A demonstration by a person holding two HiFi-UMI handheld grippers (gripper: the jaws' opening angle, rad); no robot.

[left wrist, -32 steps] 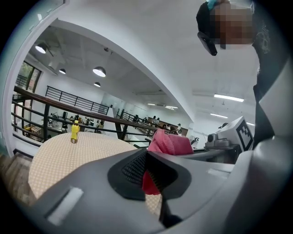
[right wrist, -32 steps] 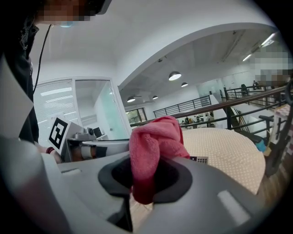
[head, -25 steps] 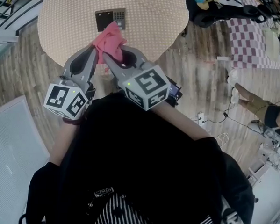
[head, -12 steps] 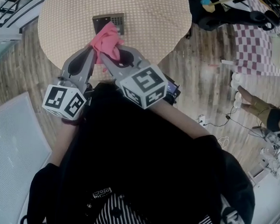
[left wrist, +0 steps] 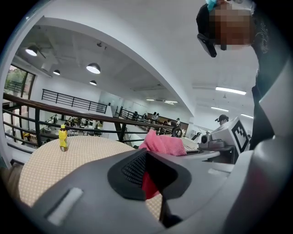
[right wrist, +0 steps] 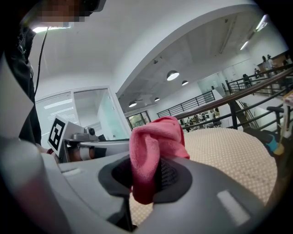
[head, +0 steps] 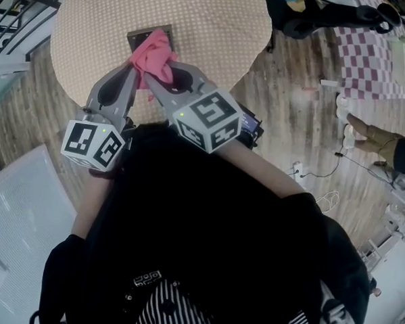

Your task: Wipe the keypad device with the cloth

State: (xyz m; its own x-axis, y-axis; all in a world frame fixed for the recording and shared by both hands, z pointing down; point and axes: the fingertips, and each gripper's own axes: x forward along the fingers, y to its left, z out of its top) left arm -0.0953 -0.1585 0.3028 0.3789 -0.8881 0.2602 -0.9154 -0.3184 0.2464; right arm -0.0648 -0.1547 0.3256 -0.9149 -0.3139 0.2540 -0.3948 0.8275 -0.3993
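Both claws meet over the near part of the round counter (head: 216,30), each shut on the same pink cloth (head: 154,54).

The right claw (head: 152,81) grips it firmly. In the right gripper view a thick fold of cloth (right wrist: 153,141) stands up between the dark pads of the claw (right wrist: 145,183) and hangs out below them.

The left claw (head: 134,68) comes in from the left, and its jaws stand narrow. In the left gripper view a small strip of pink is pinched in the claw (left wrist: 151,176), while the bulk of the cloth (left wrist: 167,144) bunches just past the tips.

The keypad (head: 141,36) lies flat, in from the near edge and a little left of the middle. The bunched cloth covers its near right part, and only its left side and far rim show. I cannot tell whether the cloth presses on it or hangs just above.

A yellow bottle (left wrist: 62,138) stands upright near the far left edge.
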